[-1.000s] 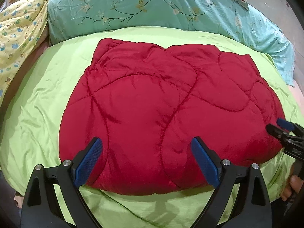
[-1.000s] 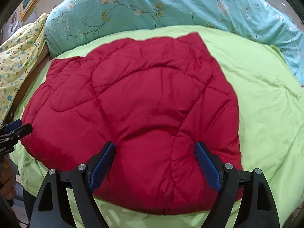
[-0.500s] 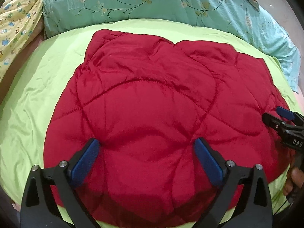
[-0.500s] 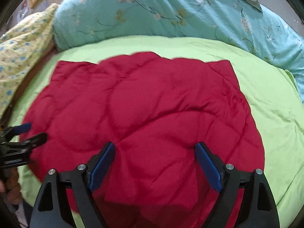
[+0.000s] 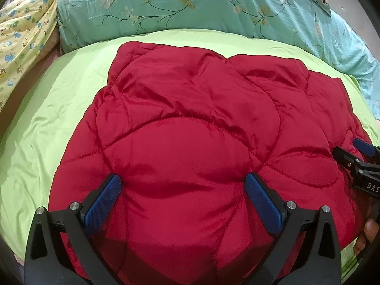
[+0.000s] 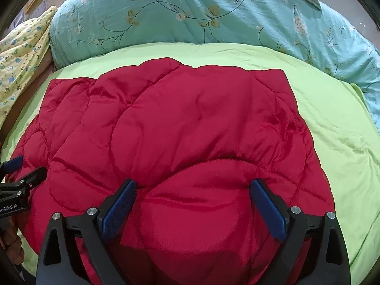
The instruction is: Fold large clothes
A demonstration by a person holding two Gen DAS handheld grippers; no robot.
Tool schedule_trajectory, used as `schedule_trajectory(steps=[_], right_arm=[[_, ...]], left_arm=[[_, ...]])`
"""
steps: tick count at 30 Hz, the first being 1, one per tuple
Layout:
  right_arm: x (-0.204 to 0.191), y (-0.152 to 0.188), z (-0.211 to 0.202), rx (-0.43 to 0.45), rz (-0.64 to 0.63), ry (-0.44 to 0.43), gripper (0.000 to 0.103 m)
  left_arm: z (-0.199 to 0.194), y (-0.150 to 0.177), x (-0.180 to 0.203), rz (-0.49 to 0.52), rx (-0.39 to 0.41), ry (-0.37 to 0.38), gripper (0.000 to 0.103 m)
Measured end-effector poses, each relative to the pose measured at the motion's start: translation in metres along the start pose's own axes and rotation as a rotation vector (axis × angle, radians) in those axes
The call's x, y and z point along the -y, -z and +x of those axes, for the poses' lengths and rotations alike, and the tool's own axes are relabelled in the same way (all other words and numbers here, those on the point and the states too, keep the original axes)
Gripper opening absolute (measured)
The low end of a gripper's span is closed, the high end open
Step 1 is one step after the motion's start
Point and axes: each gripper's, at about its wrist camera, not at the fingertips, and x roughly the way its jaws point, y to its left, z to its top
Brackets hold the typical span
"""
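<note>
Left tongs (image 5: 181, 184) spread wide, tips dimpling the near part of the red quilt (image 5: 201, 142), nothing pinched between them. Right tongs (image 6: 193, 190) just as released, pressing down on the quilt's near edge too. The quilt lies folded and puffy on the green sheet (image 6: 332, 123) of the bed, and beyond the quilt sits the teal floral pillow (image 6: 190, 11), a yellow printed cloth (image 5: 21, 40) at its left.

We see red quilted garment (image 5: 190, 142) filling bed centre. Bare green sheet (image 5: 47, 123) free at 9 o'clock; also at 3 in right view. Teal floral pillow (image 5: 190, 7) blocks 12. Yellow printed cloth (image 5: 21, 38) crowds 10.
</note>
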Motion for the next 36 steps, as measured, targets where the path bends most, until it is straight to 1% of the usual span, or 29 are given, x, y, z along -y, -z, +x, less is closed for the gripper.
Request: schedule_trajectory(steps=[6,10,15,18,21,23,27,31,36], right_arm=[[-0.001,0.006,-0.005,0.026,-0.002,0.008,0.097],[0.003,0.006,-0.009,0.037,0.010,-0.006,0.097],[0.008,0.004,-0.012,0.050,0.006,0.003,0.097],[0.012,0.005,-0.015,0.058,0.005,0.018,0.096],[0.020,0.005,-0.019,0.073,0.025,0.054,0.096],[0.026,0.005,-0.016,0.061,0.039,0.041,0.096],[0.021,0.007,-0.013,0.059,0.020,0.064,0.096],[0.024,0.007,-0.011,0.051,0.034,0.051,0.097],[0.020,0.005,-0.007,0.045,0.027,0.069,0.097]], left_arm=[[0.000,0.002,0.001,-0.007,0.012,-0.018,0.103],[-0.001,0.002,0.002,-0.012,0.017,-0.027,0.103],[0.000,0.002,0.003,-0.020,0.018,-0.037,0.103],[0.001,0.002,0.004,-0.019,0.018,-0.041,0.103],[0.000,0.003,0.004,-0.020,0.021,-0.044,0.103],[0.001,0.003,0.005,-0.020,0.019,-0.051,0.103],[0.002,0.000,0.005,-0.020,0.006,-0.055,0.103],[0.003,-0.001,0.005,-0.013,0.003,-0.052,0.103],[0.004,-0.003,0.005,0.004,-0.006,-0.047,0.103]])
